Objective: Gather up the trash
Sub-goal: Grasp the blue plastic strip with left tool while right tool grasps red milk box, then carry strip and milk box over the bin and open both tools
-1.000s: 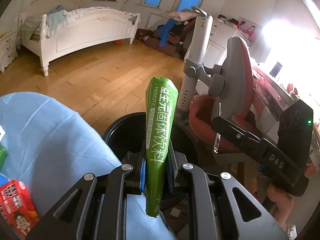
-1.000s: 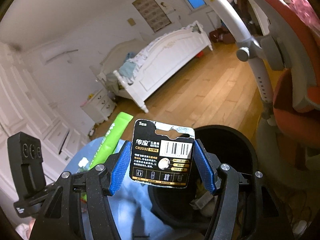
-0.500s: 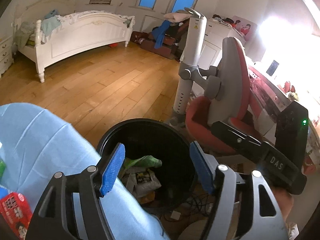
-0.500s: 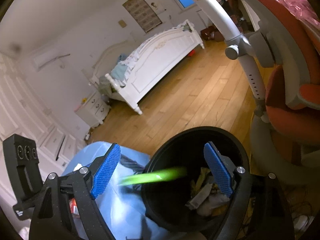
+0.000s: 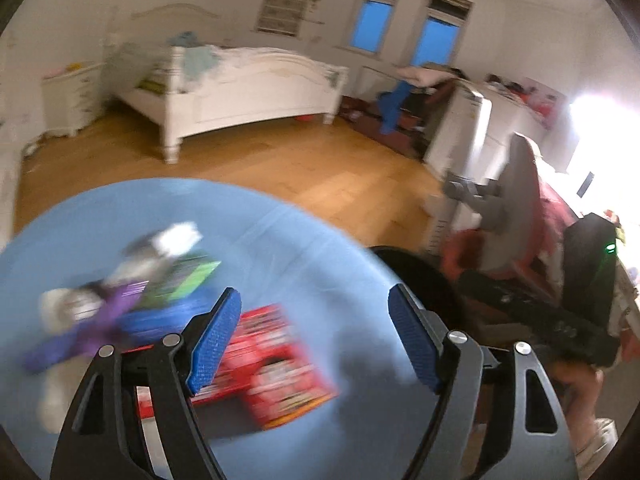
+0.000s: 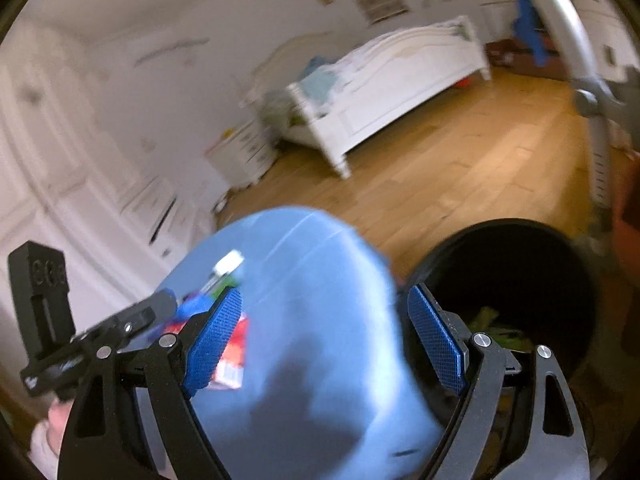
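Observation:
My left gripper (image 5: 316,340) is open and empty above a round table with a light blue cloth (image 5: 280,240). Blurred trash lies on it: a red box (image 5: 280,364), a purple wrapper (image 5: 92,328), a green packet (image 5: 188,280) and white crumpled paper (image 5: 176,238). The black trash bin (image 5: 416,276) stands just right of the table. My right gripper (image 6: 324,340) is open and empty over the table's right edge, next to the bin (image 6: 516,264), which holds green and paper trash (image 6: 492,324). The red box (image 6: 232,356) shows by its left finger.
A red and grey desk chair (image 5: 516,216) stands right of the bin. A white bed (image 5: 240,88) and a white nightstand (image 5: 68,96) stand across the wooden floor (image 5: 304,168). The other gripper's body (image 5: 560,320) is at the right.
Both grippers opened and dropped the green packet and the battery card into the bin. Both have since swung left, from over the bin toward the blue table.

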{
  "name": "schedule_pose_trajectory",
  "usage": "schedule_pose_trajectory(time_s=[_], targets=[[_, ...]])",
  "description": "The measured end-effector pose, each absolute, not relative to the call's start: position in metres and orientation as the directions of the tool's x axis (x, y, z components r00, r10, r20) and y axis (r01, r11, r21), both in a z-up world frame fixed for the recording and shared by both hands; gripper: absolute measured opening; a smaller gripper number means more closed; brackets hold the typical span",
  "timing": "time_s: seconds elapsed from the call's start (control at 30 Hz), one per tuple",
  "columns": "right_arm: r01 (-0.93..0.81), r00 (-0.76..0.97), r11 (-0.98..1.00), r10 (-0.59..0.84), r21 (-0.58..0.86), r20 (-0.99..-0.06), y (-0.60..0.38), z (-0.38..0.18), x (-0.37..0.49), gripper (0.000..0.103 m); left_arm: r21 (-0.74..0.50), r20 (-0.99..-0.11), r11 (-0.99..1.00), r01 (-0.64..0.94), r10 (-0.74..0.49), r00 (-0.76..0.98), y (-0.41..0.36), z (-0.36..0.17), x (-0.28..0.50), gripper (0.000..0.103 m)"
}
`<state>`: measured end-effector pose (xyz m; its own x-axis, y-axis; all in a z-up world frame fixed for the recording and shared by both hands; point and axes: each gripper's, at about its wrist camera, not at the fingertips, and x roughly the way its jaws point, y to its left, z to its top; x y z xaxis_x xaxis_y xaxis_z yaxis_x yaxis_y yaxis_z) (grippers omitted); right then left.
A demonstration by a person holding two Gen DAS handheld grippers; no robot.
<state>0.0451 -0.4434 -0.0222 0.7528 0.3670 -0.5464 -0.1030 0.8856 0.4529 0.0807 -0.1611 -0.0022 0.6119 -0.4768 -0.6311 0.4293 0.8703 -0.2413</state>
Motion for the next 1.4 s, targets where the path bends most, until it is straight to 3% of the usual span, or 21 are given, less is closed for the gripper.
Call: schedule_pose_trajectory(time_s=[0.2,0.37,0.5,0.57,0.63,0.7,0.77,0.83,0.93,1.03,1.4], targets=[[-0.222,0.666,0.893,0.432,0.392,-0.607,-0.368,-0.024,0.059,0.084,-0.138,-0.693,0.934,0.33,-0.329,0.641,-0.069,-0.019,0.085,0.076],[-0.27,0.584,0.908,0.42,0.321,-0.695,-0.316,-0.043,0.069,0.084,0.021,-0.76,0.945,0.327,-0.197,0.619,-0.019,-0.044,0.099,0.076],[-0.284,0.547,0.918,0.391,0.275,-0.74,-0.29,-0.056,0.071,0.084,0.095,-0.79,0.933,0.348,-0.142,0.596,-0.003,-0.061,0.112,0.075],[-0.288,0.539,0.925,0.371,0.249,-0.756,-0.282,-0.06,0.071,0.084,0.076,-0.815,0.925,0.372,-0.157,0.558,0.0,-0.067,0.12,0.075],[-0.286,0.544,0.936,0.334,0.204,-0.77,-0.278,-0.061,0.072,0.083,0.053,-0.817,0.925,0.376,-0.177,0.549,0.004,-0.065,0.124,0.066],[-0.285,0.533,0.94,0.318,0.187,-0.784,-0.276,-0.064,0.076,0.07,0.036,-0.819,0.921,0.388,-0.195,0.54,0.006,-0.064,0.129,0.06],[-0.267,0.532,0.952,0.276,0.15,-0.8,-0.273,-0.067,0.078,0.059,0.043,-0.815,0.916,0.4,-0.2,0.545,0.003,-0.062,0.129,0.041],[-0.266,0.535,0.952,0.275,0.15,-0.799,-0.273,-0.068,0.079,0.057,0.064,-0.812,0.906,0.419,-0.197,0.55,-0.006,-0.061,0.125,0.024],[-0.261,0.544,0.95,0.292,0.172,-0.787,-0.278,-0.066,0.076,0.055,0.099,-0.804,0.899,0.427,-0.18,0.567,-0.015,-0.061,0.116,0.01],[-0.254,0.566,0.947,0.311,0.197,-0.763,-0.291,-0.06,0.071,0.054,0.073,-0.793,0.915,0.398,-0.189,0.58,-0.013,-0.057,0.107,0.003],[-0.223,0.697,0.89,0.431,0.398,-0.572,-0.349,-0.016,0.039,0.054,-0.067,-0.696,0.926,0.372,-0.311,0.647,-0.027,-0.004,0.07,0.003]])
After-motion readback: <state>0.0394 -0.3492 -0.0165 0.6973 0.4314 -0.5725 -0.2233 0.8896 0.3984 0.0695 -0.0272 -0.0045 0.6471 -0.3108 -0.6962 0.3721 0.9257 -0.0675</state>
